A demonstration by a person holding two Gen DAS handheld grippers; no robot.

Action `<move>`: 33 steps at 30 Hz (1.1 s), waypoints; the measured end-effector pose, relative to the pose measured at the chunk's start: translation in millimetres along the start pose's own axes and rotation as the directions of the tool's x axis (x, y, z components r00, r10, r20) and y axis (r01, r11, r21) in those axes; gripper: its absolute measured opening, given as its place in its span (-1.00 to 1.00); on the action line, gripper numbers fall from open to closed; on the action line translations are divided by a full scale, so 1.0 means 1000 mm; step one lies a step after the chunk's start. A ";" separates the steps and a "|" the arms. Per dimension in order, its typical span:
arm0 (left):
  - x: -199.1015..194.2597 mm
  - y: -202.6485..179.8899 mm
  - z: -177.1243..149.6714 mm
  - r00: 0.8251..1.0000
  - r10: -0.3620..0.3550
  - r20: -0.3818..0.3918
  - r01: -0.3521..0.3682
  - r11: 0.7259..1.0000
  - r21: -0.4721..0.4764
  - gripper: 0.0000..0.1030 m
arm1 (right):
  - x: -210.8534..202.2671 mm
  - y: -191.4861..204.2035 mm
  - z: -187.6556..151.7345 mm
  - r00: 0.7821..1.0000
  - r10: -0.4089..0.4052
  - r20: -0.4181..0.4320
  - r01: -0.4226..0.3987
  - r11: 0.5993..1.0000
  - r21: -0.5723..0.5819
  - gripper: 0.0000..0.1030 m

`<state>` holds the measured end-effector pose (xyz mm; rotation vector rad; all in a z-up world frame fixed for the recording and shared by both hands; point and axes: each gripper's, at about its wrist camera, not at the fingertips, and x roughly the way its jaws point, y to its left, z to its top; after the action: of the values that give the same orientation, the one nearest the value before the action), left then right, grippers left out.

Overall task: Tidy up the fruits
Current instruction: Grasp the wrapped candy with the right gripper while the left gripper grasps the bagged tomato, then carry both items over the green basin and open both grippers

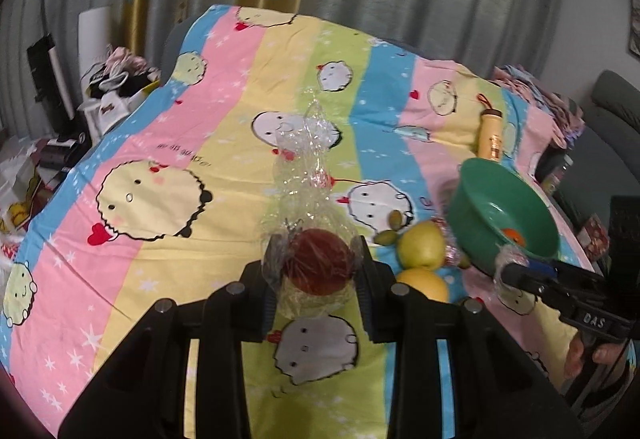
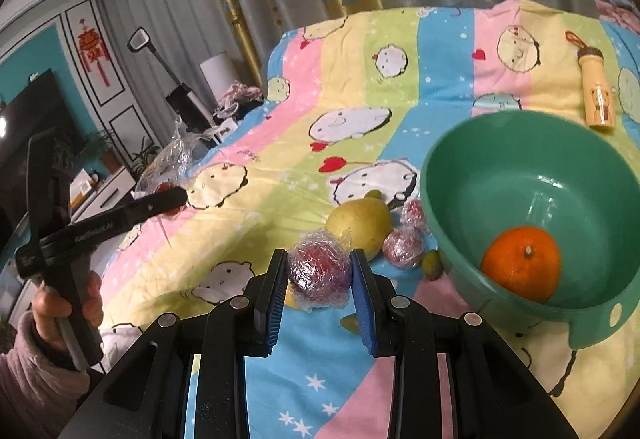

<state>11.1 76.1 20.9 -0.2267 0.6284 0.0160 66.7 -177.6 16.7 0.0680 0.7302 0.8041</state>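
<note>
My left gripper is shut on a red apple wrapped in clear plastic, held above the striped cartoon bedsheet; the plastic trails upward. My right gripper is shut on a small plastic-wrapped red fruit just left of the green bowl. An orange lies in the bowl. A yellow-green pear, two more wrapped red fruits and small green fruits lie beside the bowl. In the left wrist view the bowl and two yellow fruits show at right.
A yellow bottle with an orange strap lies on the sheet behind the bowl. Curtains hang behind the table. Cluttered furniture, bags and a TV stand to the left of the table.
</note>
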 end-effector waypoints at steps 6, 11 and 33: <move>-0.011 -0.021 -0.001 0.999 -0.024 0.027 0.022 0.998 0.066 -0.36 | -0.015 -0.001 0.004 0.999 -0.008 0.053 0.009 1.000 -0.015 -0.36; -0.018 -0.032 0.000 0.997 -0.062 0.045 0.058 0.994 0.091 -0.36 | -0.027 -0.010 0.008 0.996 -0.024 0.087 0.023 1.000 0.006 -0.36; 0.011 -0.137 0.052 0.968 -0.250 -0.011 0.247 0.946 0.212 -0.36 | -0.081 -0.102 0.025 0.958 -0.209 0.198 0.161 0.959 0.235 -0.36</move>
<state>61.2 -46.7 83.4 -0.0977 0.5773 -0.2914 108.5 -299.5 48.7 0.2777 0.5998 0.5238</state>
